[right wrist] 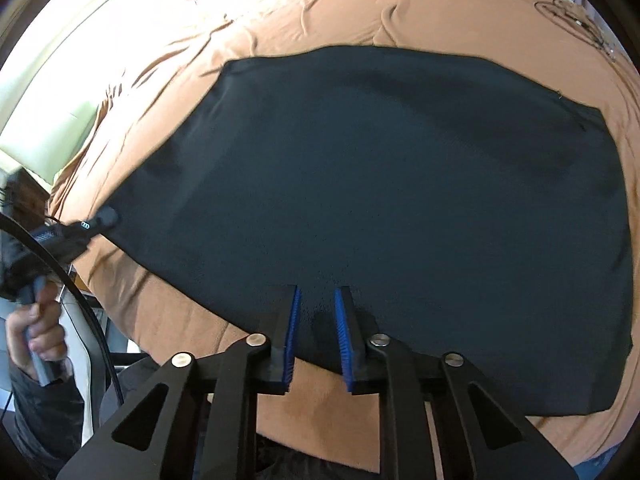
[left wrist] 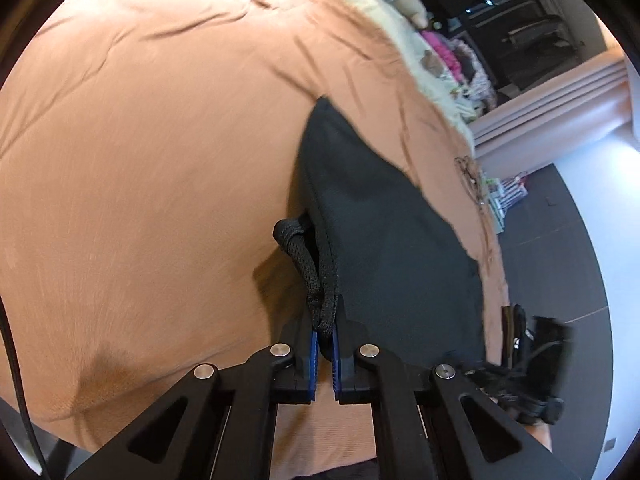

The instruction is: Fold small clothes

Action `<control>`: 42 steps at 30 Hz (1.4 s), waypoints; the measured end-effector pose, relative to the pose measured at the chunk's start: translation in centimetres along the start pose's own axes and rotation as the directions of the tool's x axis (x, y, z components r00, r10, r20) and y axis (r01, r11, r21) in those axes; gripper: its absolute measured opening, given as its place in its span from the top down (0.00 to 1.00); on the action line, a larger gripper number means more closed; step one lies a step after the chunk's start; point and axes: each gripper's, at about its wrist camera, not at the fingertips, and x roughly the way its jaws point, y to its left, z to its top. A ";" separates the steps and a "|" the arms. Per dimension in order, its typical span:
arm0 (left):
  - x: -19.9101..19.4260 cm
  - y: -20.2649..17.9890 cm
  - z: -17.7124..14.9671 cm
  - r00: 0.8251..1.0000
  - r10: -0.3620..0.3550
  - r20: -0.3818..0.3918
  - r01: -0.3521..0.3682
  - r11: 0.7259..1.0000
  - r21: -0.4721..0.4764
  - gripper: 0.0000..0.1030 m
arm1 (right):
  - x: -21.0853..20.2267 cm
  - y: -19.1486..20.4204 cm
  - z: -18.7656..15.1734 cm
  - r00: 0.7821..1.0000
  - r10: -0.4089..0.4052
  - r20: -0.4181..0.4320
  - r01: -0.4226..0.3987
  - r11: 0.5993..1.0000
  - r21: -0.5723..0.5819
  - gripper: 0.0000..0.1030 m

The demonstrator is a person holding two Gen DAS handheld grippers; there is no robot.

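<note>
Spread flat on the rumpled orange bed sheet [right wrist: 320,8], dark smooth-fabric garment [right wrist: 380,184] – unfolded yet. Left gripper [left wrist: 325,334] pinched shut on black woven drawstring [left wrist: 308,268] at garment's edge; right gripper [right wrist: 316,312] part-open astride near hem – pads not pressing. All folds probably remaining.

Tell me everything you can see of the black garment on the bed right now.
The black garment is dark, matte knit fabric, probably shorts, spread mostly flat on the orange bedsheet. A braided black drawstring hangs at its stitched edge. The left gripper is shut on that edge and cord, lifting the corner. The right gripper straddles the near hem, a gap showing between its blue pads.
</note>
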 end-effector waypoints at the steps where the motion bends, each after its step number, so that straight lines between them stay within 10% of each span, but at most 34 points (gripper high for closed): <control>1: -0.2 -0.5 0.2 1.000 -0.012 0.002 0.012 1.000 0.004 0.95 | 0.9 0.4 0.1 1.000 -0.001 -0.019 0.001 1.000 0.001 0.91; 12: -1.6 -6.7 2.9 0.994 -0.111 0.017 0.109 0.990 0.090 0.96 | 3.3 -0.2 -0.8 0.992 0.051 -0.115 -0.048 0.998 0.034 0.96; 27: 1.4 -20.0 3.8 0.979 -0.192 -0.069 0.204 0.939 0.277 0.96 | -4.0 -3.7 -2.7 0.987 0.057 0.148 -0.066 0.996 0.061 0.95; 29: 2.3 -22.2 3.4 0.975 -0.203 -0.094 0.222 0.928 0.300 0.96 | -5.1 -4.4 -3.7 0.984 0.021 0.178 -0.036 0.996 0.081 0.92; 34: 4.6 -26.6 1.9 0.963 -0.219 -0.157 0.262 0.897 0.356 0.96 | -6.9 -6.2 -6.1 0.971 0.021 0.237 -0.050 0.992 0.118 0.47; 42: 9.4 -32.4 -2.2 0.931 -0.223 -0.288 0.332 0.844 0.420 0.96 | -10.0 -8.9 -9.4 0.958 -0.017 0.286 -0.032 0.986 0.166 0.47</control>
